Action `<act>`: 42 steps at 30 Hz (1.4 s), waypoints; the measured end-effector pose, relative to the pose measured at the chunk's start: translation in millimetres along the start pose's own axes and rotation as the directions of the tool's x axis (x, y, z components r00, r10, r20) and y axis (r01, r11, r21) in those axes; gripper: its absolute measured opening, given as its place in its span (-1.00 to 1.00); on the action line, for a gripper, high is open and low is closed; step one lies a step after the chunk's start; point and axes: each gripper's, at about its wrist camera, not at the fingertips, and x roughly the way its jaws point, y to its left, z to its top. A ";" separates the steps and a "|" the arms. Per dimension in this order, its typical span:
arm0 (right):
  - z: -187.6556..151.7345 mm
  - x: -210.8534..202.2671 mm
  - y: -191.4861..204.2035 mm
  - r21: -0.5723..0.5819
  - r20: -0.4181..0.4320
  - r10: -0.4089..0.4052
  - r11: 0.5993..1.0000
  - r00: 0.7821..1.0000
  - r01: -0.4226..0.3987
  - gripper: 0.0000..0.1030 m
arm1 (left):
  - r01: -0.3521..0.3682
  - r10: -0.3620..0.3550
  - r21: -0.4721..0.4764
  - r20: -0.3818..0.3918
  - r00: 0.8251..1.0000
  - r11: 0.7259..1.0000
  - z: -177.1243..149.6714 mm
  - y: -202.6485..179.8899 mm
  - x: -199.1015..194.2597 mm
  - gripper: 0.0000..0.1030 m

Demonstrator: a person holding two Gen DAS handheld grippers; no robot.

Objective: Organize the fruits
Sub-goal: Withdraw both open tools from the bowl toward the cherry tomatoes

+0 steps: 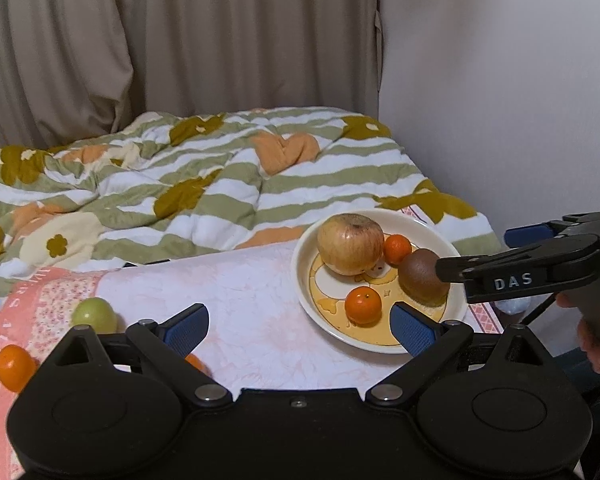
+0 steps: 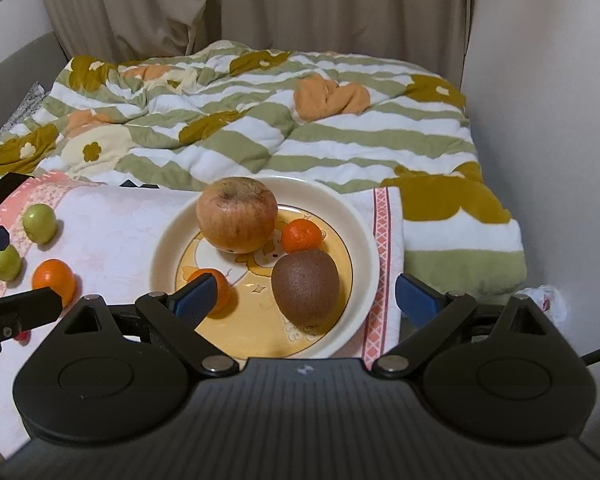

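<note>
Fruits are partly gathered, by the look of it: your plate (image 2: 364, 216) already carries the apple (image 2: 237, 214), the kiwi (image 2: 305, 288) and two small oranges, one (image 2: 300, 235) tucked just beside the apple and the other (image 2: 220, 286) near the front rim, half hidden behind your right gripper's left finger. What is left sits loose on the pink cloth (image 2: 112, 224) to the left of the plate: two green fruits (image 2: 39, 223) (image 2: 5, 263) and an orange (image 2: 53, 279) in the right wrist view, and the left wrist view shows one more orange (image 1: 14, 367) at its left edge and a sliver of orange peeking behind a finger. I judge you a bit past halfway, with the small pieces on the cloth still to go onto the plate. Your right gripper (image 2: 305, 298) hangs over the near side of the plate with its jaws spread wide, the kiwi lying between them but untouched, as far as I can tell. Your left gripper (image 1: 298, 326) hovers above the bare cloth between the loose fruit and the plate, jaws equally wide apart and holding nothing.
</note>
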 end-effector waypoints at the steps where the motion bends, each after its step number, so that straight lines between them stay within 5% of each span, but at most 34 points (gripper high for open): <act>1: -0.3 -5.0 0.8 -0.002 0.005 0.001 1.000 1.000 -0.001 1.00 | -0.009 0.009 -0.003 0.006 1.000 1.000 -0.9 1.1 -4.5 0.93; 20: -13.0 -93.4 60.1 0.010 0.084 -0.012 1.000 0.996 0.011 1.00 | -0.112 0.115 -0.055 0.061 0.991 0.992 -42.6 80.1 -95.2 0.93; 30: -38.6 -114.5 143.9 0.112 0.078 -0.065 0.992 0.995 0.056 1.00 | -0.028 0.026 0.020 0.075 0.997 0.999 -67.7 158.0 -114.3 0.93; 42: -69.3 -84.8 217.5 0.220 0.013 -0.151 0.965 0.989 0.144 1.00 | 0.083 -0.090 0.184 0.033 0.995 0.979 -93.3 204.8 -76.8 0.93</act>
